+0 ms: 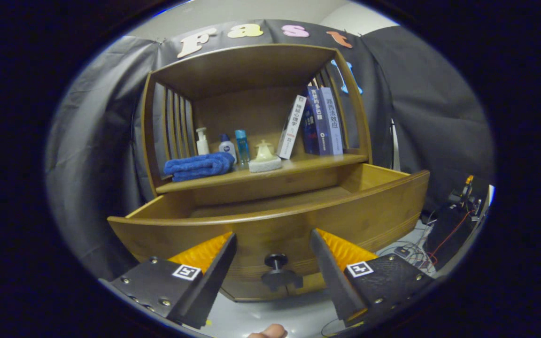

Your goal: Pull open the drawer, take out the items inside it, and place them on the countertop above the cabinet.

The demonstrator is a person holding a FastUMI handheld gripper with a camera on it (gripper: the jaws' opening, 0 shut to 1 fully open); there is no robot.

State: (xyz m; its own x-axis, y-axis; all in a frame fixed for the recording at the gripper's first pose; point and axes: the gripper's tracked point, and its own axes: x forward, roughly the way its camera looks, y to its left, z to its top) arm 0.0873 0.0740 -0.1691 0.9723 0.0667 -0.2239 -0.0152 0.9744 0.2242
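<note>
The wooden cabinet's drawer (pixel 270 220) stands pulled out toward me, and the part of its floor that I can see is bare. Its dark round knob (pixel 276 260) sits on the drawer front, between my two fingers and a little beyond them. My gripper (pixel 273 234) is open, fingers spread to either side of the knob and touching nothing. On the countertop (pixel 308 164) above the drawer lie a folded blue towel (pixel 198 166) and a pale soap dish on a white sponge (pixel 264 157).
Behind the towel stand a white pump bottle (pixel 202 141), a small white bottle (pixel 226 145) and a blue bottle (pixel 242 146). Several books (pixel 315 123) lean at the countertop's right. Slatted sides and a roof enclose the shelf. Cables and equipment (pixel 449 225) lie right of the cabinet. A fingertip (pixel 268 332) shows below.
</note>
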